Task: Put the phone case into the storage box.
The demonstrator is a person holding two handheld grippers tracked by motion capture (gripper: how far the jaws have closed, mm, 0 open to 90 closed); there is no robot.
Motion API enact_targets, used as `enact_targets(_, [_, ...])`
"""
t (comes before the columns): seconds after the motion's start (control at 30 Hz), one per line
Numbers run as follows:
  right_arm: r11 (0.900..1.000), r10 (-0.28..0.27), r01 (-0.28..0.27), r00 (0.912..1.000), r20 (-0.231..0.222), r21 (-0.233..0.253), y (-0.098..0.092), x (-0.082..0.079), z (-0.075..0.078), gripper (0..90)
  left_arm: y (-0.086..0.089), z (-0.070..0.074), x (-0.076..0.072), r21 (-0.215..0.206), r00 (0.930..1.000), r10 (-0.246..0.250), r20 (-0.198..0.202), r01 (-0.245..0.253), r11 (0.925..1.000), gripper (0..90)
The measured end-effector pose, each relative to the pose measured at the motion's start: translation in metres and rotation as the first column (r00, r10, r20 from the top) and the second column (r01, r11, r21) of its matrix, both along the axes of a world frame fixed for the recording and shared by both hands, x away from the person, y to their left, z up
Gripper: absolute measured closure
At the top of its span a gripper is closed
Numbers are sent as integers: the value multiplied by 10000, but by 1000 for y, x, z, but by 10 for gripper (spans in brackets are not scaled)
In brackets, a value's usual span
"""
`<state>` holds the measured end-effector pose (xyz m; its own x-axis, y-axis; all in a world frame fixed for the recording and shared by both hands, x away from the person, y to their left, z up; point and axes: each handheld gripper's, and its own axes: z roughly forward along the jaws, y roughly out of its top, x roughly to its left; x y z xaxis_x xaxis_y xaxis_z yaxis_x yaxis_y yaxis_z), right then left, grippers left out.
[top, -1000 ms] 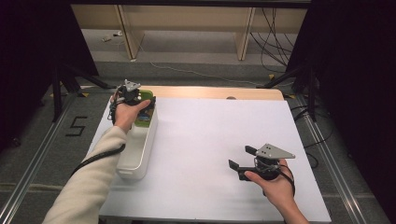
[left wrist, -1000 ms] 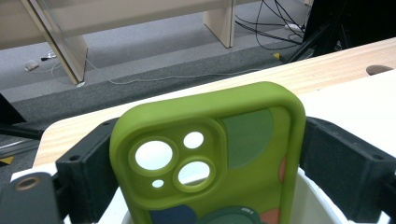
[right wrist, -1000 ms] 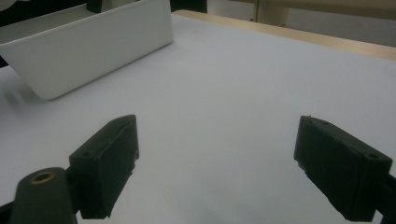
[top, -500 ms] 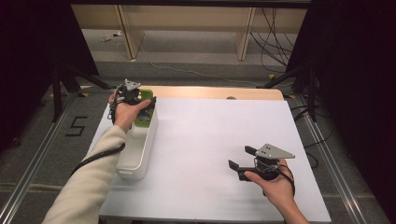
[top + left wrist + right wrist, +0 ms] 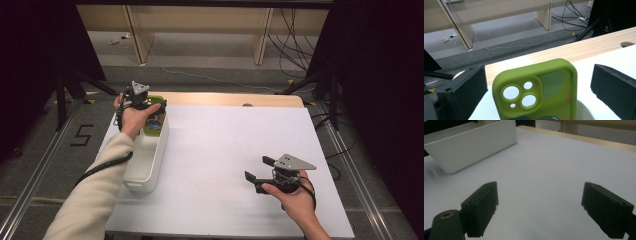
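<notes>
Partly cut off below, a green phone case (image 5: 537,92) stands between the wide-apart jaws of the left gripper (image 5: 537,95), untouched; the right gripper (image 5: 546,207) gapes empty.

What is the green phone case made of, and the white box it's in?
The green phone case looks like soft silicone or rubbery plastic: matte, with thick rounded edges and smooth camera cut-outs. The white box looks like hard plastic: thin, even walls with a faint sheen. Neither can be told for sure by sight.
</notes>
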<state>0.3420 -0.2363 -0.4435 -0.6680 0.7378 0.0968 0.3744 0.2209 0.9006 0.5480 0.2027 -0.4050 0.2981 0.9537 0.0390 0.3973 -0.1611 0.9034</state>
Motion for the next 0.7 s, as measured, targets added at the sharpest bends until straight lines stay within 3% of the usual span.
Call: enact_targets(0.7, [10000,-52,52,10000,32,17,-1,0,1,151,6,15,-23,-409,9997,-123,230,132,9991,2])
